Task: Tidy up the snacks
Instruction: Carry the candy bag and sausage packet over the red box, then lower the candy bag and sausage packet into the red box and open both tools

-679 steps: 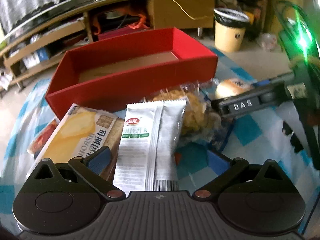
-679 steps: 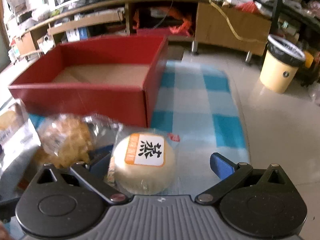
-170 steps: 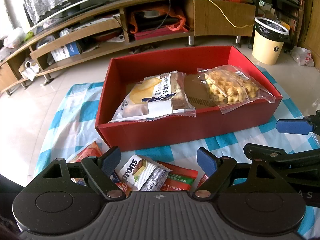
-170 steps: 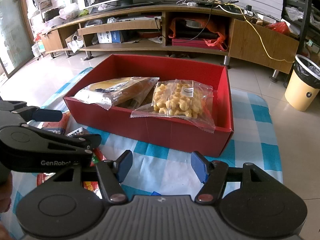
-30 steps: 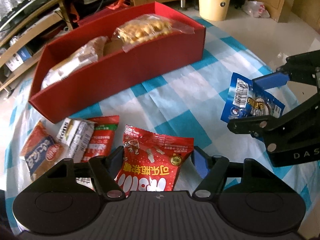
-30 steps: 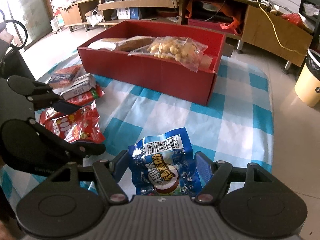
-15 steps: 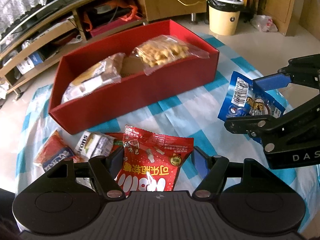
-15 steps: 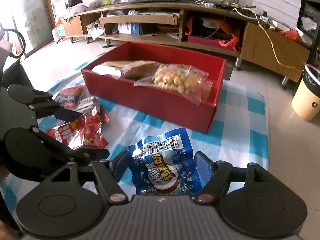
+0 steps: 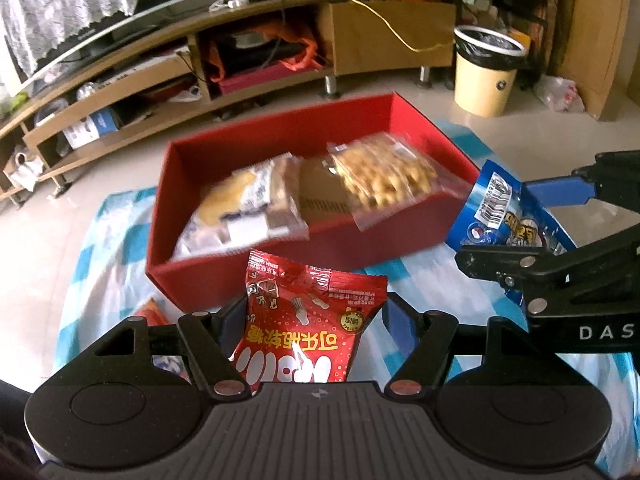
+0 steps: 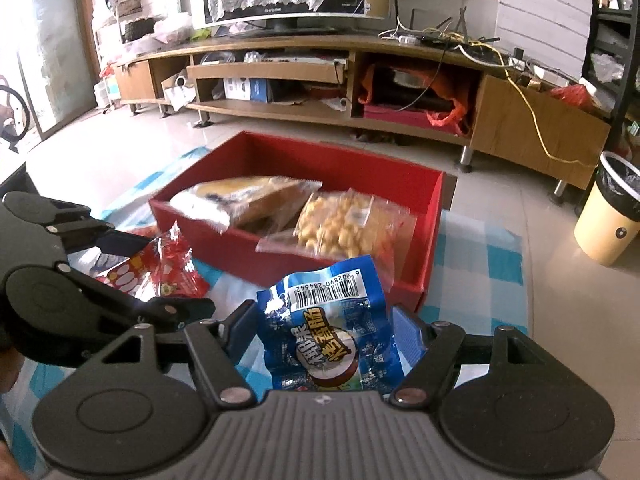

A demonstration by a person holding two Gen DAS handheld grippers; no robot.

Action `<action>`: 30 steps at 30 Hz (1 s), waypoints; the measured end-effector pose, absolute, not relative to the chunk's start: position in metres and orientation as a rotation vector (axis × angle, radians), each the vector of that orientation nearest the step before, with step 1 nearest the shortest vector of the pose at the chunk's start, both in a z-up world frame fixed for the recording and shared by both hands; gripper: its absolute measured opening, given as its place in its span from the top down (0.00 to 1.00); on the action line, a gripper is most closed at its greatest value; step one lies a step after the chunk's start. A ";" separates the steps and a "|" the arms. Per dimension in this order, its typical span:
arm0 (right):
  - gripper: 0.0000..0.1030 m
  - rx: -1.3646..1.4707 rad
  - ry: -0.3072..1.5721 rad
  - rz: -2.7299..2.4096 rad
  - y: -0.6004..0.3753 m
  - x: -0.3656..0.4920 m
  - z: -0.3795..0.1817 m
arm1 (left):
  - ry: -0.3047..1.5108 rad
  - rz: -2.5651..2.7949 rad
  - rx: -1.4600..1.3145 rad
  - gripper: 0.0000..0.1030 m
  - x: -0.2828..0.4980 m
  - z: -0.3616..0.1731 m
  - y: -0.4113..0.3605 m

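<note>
My left gripper (image 9: 314, 314) is shut on a red candy packet (image 9: 308, 320) and holds it in the air in front of the red box (image 9: 256, 272). My right gripper (image 10: 324, 326) is shut on a blue snack packet (image 10: 332, 332), also lifted, near the box's right front corner (image 10: 420, 284). The box holds a bread packet (image 9: 244, 204) on the left and a clear bag of yellow puffs (image 9: 384, 172) on the right. In the left wrist view the right gripper (image 9: 560, 236) shows at the right with the blue packet (image 9: 504, 220). In the right wrist view the left gripper (image 10: 132, 272) shows at the left.
The box stands on a blue-and-white checked cloth (image 9: 108, 224) on the floor. More snack packets (image 9: 150, 314) lie on the cloth left of my left gripper. A long wooden TV cabinet (image 10: 320, 92) runs behind. A yellow trash bin (image 10: 608, 216) stands at the right.
Both grippers have risen and moved toward the red box with their packets. The box now looks closer and its inside is more in view.
</note>
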State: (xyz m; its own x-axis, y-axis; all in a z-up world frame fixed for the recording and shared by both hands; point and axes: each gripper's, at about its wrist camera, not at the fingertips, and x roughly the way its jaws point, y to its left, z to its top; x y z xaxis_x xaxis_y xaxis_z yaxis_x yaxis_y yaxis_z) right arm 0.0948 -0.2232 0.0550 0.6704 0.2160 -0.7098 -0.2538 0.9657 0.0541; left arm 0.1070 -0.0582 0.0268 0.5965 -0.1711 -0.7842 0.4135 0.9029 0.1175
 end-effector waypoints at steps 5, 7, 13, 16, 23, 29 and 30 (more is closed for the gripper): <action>0.35 -0.031 0.774 0.246 -0.225 0.109 0.059 | 0.856 -0.323 0.287 0.26 0.122 0.032 -0.060; 0.35 -0.028 0.769 0.237 -0.226 0.113 0.060 | 0.851 -0.315 0.283 0.26 0.128 0.033 -0.061; 0.35 -0.011 0.756 0.219 -0.230 0.133 0.063 | 0.834 -0.296 0.275 0.26 0.149 0.036 -0.064; 0.35 -0.008 0.750 0.211 -0.231 0.143 0.063 | 0.830 -0.286 0.268 0.26 0.160 0.035 -0.066; 0.35 0.007 0.751 0.199 -0.235 0.168 0.055 | 0.833 -0.268 0.264 0.26 0.183 0.027 -0.069; 0.35 0.012 0.755 0.194 -0.236 0.187 0.047 | 0.838 -0.253 0.251 0.26 0.199 0.020 -0.071; 0.35 0.012 0.755 0.193 -0.236 0.190 0.046 | 0.840 -0.251 0.247 0.26 0.201 0.019 -0.071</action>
State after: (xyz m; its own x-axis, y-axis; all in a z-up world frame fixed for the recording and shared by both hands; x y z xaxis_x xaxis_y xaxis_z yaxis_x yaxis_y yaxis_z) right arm 0.1898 -0.2361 0.0456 0.7116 0.1787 -0.6795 -0.1702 0.9822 0.0801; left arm 0.2012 -0.0712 0.0188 0.6411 -0.1211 -0.7579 0.3150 0.9420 0.1159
